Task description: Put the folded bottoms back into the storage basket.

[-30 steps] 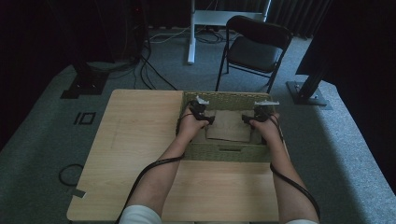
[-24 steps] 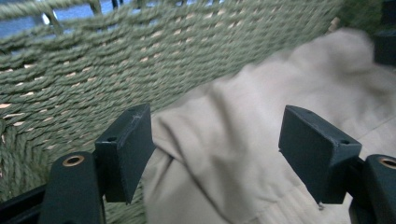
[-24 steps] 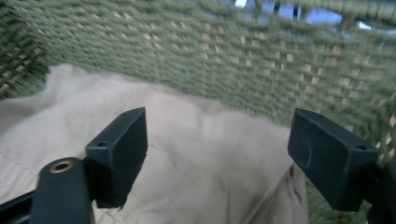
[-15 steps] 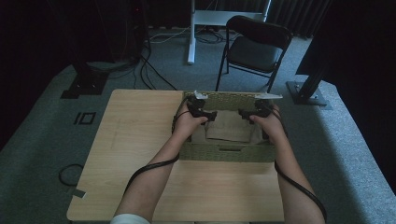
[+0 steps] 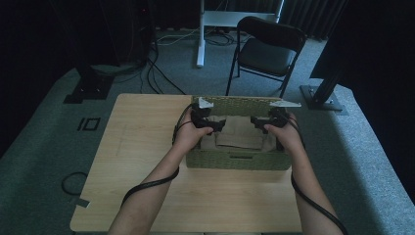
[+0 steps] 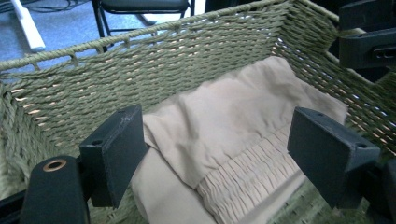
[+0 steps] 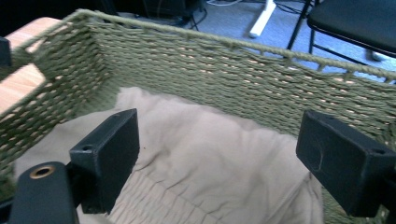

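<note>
A green woven basket [image 5: 235, 160] stands on the wooden table [image 5: 142, 147], toward its far right. Inside lies a folded beige cloth [image 5: 240, 133] with a gathered, elastic-looking edge [image 6: 247, 163]. My left gripper [image 5: 211, 126] hangs over the basket's left end, jaws wide open above the cloth [image 6: 219, 116], nothing between them. My right gripper [image 5: 264, 124] is over the basket's right end, also open above the cloth [image 7: 210, 158]. The basket's far wall [image 7: 224, 70] rises just beyond both grippers. In the left gripper view the right gripper [image 6: 369, 42] shows at the upper right.
A black folding chair [image 5: 266, 49] stands on the grey carpet behind the table. A white desk leg [image 5: 200, 34] and cables lie further back. A black stand base [image 5: 320, 98] sits at the right. The table's left half and near side are bare wood.
Both hands have drawn slightly back and inward from the basket's far corners, and the grippers now sit lower over the cloth. The basket stayed put.
</note>
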